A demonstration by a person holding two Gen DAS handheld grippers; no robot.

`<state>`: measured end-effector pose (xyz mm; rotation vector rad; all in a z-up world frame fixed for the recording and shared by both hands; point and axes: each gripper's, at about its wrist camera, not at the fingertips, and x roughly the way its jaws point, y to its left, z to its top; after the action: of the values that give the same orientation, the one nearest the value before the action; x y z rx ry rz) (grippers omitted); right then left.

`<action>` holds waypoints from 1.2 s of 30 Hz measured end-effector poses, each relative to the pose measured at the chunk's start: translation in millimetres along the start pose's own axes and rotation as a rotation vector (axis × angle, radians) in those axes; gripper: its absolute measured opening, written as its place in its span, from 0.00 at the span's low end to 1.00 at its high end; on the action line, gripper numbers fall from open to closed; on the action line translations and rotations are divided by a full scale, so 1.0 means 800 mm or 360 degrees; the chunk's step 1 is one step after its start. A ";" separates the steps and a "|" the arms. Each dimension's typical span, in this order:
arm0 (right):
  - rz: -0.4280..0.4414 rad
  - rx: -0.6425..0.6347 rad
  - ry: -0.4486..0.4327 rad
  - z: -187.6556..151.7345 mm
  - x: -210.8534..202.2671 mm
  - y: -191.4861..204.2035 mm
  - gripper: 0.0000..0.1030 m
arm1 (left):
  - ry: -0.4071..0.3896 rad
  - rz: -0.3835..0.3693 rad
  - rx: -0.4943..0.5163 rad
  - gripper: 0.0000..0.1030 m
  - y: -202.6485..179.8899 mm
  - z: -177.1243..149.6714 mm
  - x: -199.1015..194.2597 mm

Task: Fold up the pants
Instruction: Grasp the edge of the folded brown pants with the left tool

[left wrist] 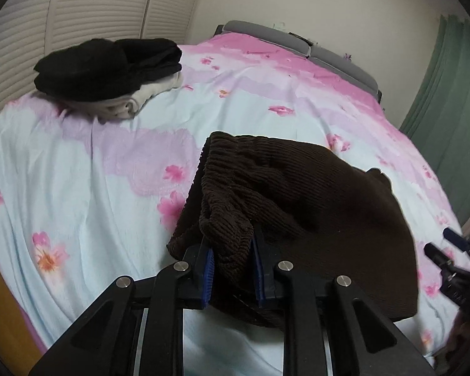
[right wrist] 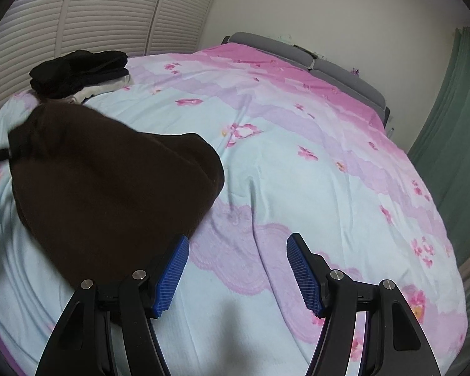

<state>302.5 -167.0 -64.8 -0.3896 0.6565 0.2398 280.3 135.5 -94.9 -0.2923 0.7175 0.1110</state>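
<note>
Dark brown ribbed pants (left wrist: 313,200) lie bunched on the flowered bed cover (left wrist: 94,172). My left gripper (left wrist: 233,244) is shut on a fold of the pants near the elastic waistband, with cloth pinched between its blue pads. In the right wrist view the same pants (right wrist: 109,194) lie to the left. My right gripper (right wrist: 238,244) stands open above the bed cover (right wrist: 297,172), just right of the pants' edge, with nothing between its fingers. Its left finger (right wrist: 172,269) is close to the cloth. The right gripper (left wrist: 448,250) also shows at the far right in the left wrist view.
A pile of folded black and white clothes (left wrist: 109,72) sits at the far left of the bed, also seen as a dark stack (right wrist: 78,72) in the right wrist view. Louvred doors (left wrist: 94,6) stand behind it. A grey headboard (left wrist: 313,44) and green curtain (left wrist: 448,94) bound the far side.
</note>
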 end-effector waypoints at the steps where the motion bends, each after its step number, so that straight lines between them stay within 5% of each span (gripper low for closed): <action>1: 0.0007 0.0002 0.0008 0.002 0.003 -0.001 0.64 | -0.0001 0.0011 0.0024 0.21 -0.004 0.001 0.000; 7: 0.0048 0.0031 0.0039 0.006 0.007 -0.003 0.64 | -0.0032 -0.0014 0.0018 0.26 -0.013 0.009 -0.033; 12: 0.0088 0.0021 0.0011 -0.001 -0.007 -0.002 0.64 | -0.0152 0.0038 0.0079 0.48 -0.032 0.006 -0.082; 22: 0.0279 -0.0264 -0.0146 0.013 -0.021 -0.027 0.64 | -0.0192 -0.0017 0.0038 0.55 -0.129 -0.045 -0.098; 25: 0.0476 -0.0404 -0.0209 0.031 -0.012 -0.048 0.64 | -0.0237 -0.0046 0.0023 0.55 -0.157 -0.047 -0.086; 29: 0.0743 -0.0512 -0.0120 0.066 0.041 -0.072 0.64 | -0.0326 -0.0013 0.0011 0.58 -0.177 -0.032 -0.064; 36: 0.1221 -0.0417 0.0140 0.132 0.155 -0.093 0.64 | -0.0169 0.0169 -0.0137 0.58 -0.129 -0.026 -0.011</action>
<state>479.8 -177.9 -46.5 -0.3851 0.8449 1.0505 281.7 31.3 -80.7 -0.3278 0.6240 0.2571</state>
